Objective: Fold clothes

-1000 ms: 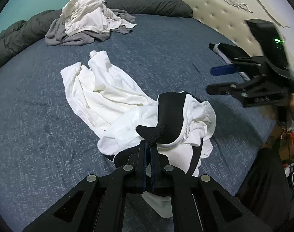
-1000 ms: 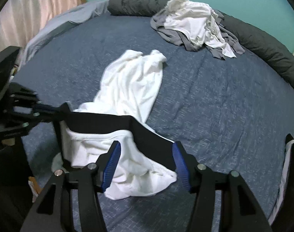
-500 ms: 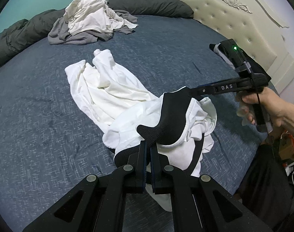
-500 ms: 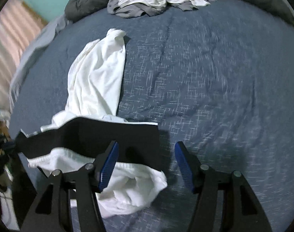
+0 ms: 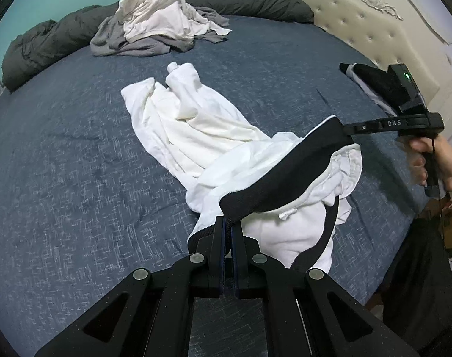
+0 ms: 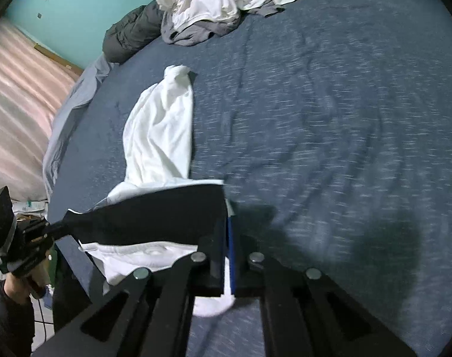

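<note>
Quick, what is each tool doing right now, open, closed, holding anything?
Left tool: closed on one end of the black waistband.
Right tool: closed on the waistband's other end.

The right wrist view was smeared with motion blur across the bed (image 6: 330,125), so the weave of its blue cover could not be read. The lower end of the white garment (image 6: 160,136) was hidden behind the right tongs (image 6: 227,232). In the left wrist view the headboard (image 5: 374,29) was cut off by the frame's edge, and clutter beyond the bed's corner was too small to tell.
</note>
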